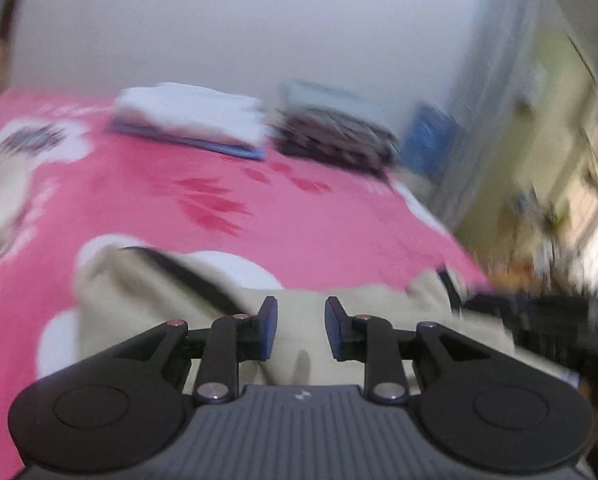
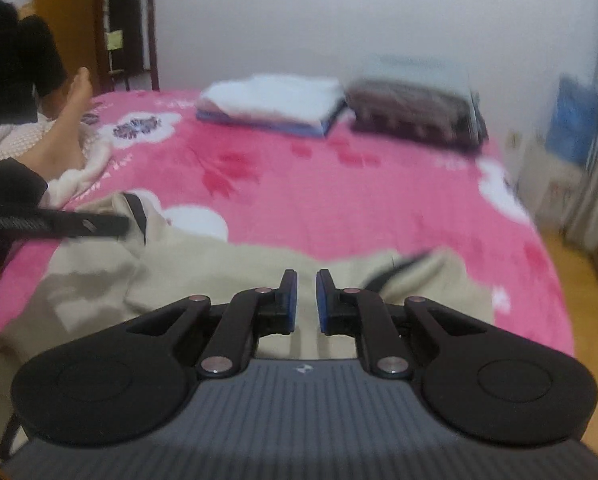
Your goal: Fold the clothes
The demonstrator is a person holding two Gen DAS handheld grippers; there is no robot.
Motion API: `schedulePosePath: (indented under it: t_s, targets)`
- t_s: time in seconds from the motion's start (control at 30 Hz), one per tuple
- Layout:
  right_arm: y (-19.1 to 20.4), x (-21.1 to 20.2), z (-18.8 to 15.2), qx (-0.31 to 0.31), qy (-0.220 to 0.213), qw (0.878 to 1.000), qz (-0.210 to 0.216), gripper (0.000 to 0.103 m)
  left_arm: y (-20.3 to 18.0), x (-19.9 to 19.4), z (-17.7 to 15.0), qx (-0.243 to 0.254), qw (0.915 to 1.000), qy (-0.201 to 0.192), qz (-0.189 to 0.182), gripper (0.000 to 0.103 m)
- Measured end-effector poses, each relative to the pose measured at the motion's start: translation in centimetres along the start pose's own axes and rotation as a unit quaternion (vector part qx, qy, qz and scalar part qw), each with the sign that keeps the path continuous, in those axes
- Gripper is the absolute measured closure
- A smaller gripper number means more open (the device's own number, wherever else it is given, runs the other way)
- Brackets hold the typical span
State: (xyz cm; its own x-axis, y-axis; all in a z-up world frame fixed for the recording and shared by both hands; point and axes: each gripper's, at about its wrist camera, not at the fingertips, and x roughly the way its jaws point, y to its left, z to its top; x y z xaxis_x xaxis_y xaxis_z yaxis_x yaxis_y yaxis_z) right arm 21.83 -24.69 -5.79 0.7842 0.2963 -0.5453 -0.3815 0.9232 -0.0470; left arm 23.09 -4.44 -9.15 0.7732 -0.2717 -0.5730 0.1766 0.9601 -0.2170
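Two grippers over pink floral bedspread [image 2: 319, 184]. Left gripper [image 1: 301, 328] jaws apart, nothing between; right gripper [image 2: 303, 300] jaws slightly apart, nothing gripped. Beige garment [image 2: 203, 272] with dark strap spread beneath both, at 6 o'clock. Folded white stack [image 2: 275, 100] at 12, dark folded stack [image 2: 411, 116] at 1 o'clock.

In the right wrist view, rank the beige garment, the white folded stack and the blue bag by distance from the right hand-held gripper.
1. Beige garment, directly beneath the right hand-held gripper.
2. White folded stack, far across the bed.
3. Blue bag, beyond the bed, right.
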Motion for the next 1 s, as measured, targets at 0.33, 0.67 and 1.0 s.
schedulePosePath:
  t_s: [0.33, 0.67, 1.0]
  targets:
    - [-2.4, 6.2, -3.5, 0.077, 0.032, 0.996, -0.017, 0.094, -1.3, 3.5, -3.2, 0.084, 0.9945, 0.036, 0.051, 0.075]
    - [-1.7, 4.6, 0.3, 0.072, 0.007, 0.996, -0.050, 0.092, -1.5, 3.4, -3.6, 0.077, 0.9954, 0.027, 0.051, 0.075]
    - [-10.0, 8.9, -3.6, 0.162, 0.041, 0.981, -0.102, 0.092, -1.4, 3.3, -3.8, 0.077, 0.9955, 0.021, 0.050, 0.075]
